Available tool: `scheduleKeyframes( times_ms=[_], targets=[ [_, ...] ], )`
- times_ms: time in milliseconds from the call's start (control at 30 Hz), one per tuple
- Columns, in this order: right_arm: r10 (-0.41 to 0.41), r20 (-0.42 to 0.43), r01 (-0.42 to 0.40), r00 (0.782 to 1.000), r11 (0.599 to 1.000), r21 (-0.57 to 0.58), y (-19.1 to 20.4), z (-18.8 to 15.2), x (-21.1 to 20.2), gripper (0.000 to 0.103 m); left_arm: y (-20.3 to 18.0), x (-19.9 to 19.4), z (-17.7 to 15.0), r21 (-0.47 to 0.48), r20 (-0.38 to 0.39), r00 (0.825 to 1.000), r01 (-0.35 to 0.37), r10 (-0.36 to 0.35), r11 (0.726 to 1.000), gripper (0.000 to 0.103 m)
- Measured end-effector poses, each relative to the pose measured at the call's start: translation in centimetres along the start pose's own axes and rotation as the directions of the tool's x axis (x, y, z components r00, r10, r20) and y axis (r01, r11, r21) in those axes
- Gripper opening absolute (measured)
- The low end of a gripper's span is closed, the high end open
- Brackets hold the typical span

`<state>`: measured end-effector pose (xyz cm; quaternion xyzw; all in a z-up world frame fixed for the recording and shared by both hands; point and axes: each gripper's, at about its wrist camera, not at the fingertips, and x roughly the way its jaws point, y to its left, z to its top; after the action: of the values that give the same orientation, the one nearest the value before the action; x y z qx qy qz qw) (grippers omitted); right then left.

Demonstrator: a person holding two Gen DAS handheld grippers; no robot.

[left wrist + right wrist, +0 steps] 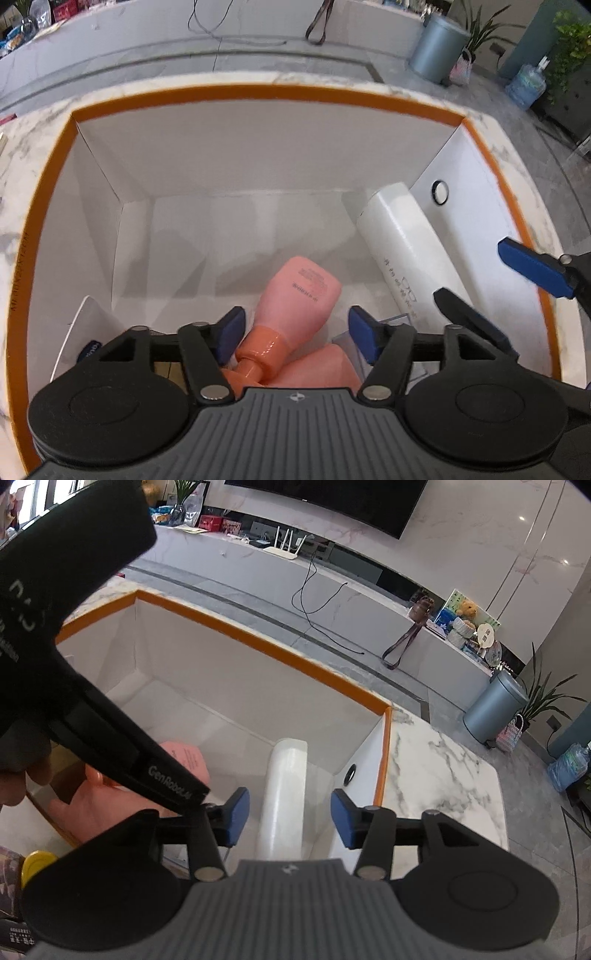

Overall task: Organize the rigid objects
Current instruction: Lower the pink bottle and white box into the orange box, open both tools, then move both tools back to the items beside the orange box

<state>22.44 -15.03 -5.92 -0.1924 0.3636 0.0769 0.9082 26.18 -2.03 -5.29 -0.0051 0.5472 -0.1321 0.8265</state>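
The pink bottle (299,295) lies inside the box (258,92), low in the centre of the left wrist view, its long axis running from its flat base at upper right down to its orange neck at lower left, so the cap end points toward the camera. A second pink bottle (321,369) lies beneath it, mostly hidden. The white tube (399,243) rests along the box's right wall, its long axis running up the frame, with its far end toward the back wall; in the right wrist view it runs almost straight up the middle. The left gripper (295,332) hangs over the pink bottle's neck with its blue pads apart on either side of it and clear of it, holding nothing. The right gripper (290,818) straddles the tube's near end, likewise parted, and its pads seem not to press on the tube, though that end is partly hidden. At least three items seem already stowed. A yellow lid (37,864) at the lower left of the right wrist view, outside the box, suggests more may be left to gather.
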Motion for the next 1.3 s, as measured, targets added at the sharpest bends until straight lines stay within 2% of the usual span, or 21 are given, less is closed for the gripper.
scheduleKeyframes(
  times_ms=[100, 233, 433, 533, 733, 900, 1133, 1300],
  targets=[
    [-0.005, 0.007, 0.005, 1.0, 1.0, 0.003, -0.1, -0.1, -0.4, 0.054, 0.0, -1.1, -0.1, 0.012, 0.035, 0.999, 0.002, -0.002, 1.0, 0.076],
    [-0.018, 0.036, 0.017, 0.999, 0.999, 0.035, -0.5, -0.2, -1.5, 0.059, -0.5, -2.6, -0.7, 0.025, 0.122, 0.992, -0.001, -0.003, 1.0, 0.076],
    [-0.032, 0.085, 0.028, 0.996, 0.998, 0.057, -0.3, -0.4, -3.5, 0.06, -1.2, -5.1, -1.7, 0.058, 0.228, 0.974, -0.016, 0.002, 0.998, 0.075],
    [-0.016, 0.107, 0.01, 0.994, 0.998, 0.057, 0.2, -0.7, -4.4, 0.061, -1.4, -6.4, -2.5, 0.106, 0.259, 0.966, 0.001, -0.029, 0.994, 0.074],
    [0.017, 0.114, -0.024, 0.993, 0.998, 0.055, 1.4, -1.4, -5.7, 0.06, -2.5, -8.5, -4.4, 0.213, 0.281, 0.958, 0.004, -0.065, 0.977, 0.07],
    [0.024, 0.112, -0.032, 0.993, 0.997, 0.071, 2.1, -2.3, -6.8, 0.061, -2.7, -9.7, -6.2, 0.26, 0.271, 0.957, 0.026, -0.099, 0.965, 0.068],
    [0.042, 0.121, -0.052, 0.992, 0.996, 0.078, 3.4, -3.7, -8.4, 0.061, -1.4, -10.8, -8.6, 0.274, 0.253, 0.963, 0.025, -0.097, 0.962, 0.067],
    [0.079, 0.101, -0.089, 0.992, 0.992, 0.091, 4.4, -4.5, -9.1, 0.061, 0.2, -10.9, -10.2, 0.287, 0.214, 0.973, 0.025, -0.09, 0.958, 0.066]
  ],
)
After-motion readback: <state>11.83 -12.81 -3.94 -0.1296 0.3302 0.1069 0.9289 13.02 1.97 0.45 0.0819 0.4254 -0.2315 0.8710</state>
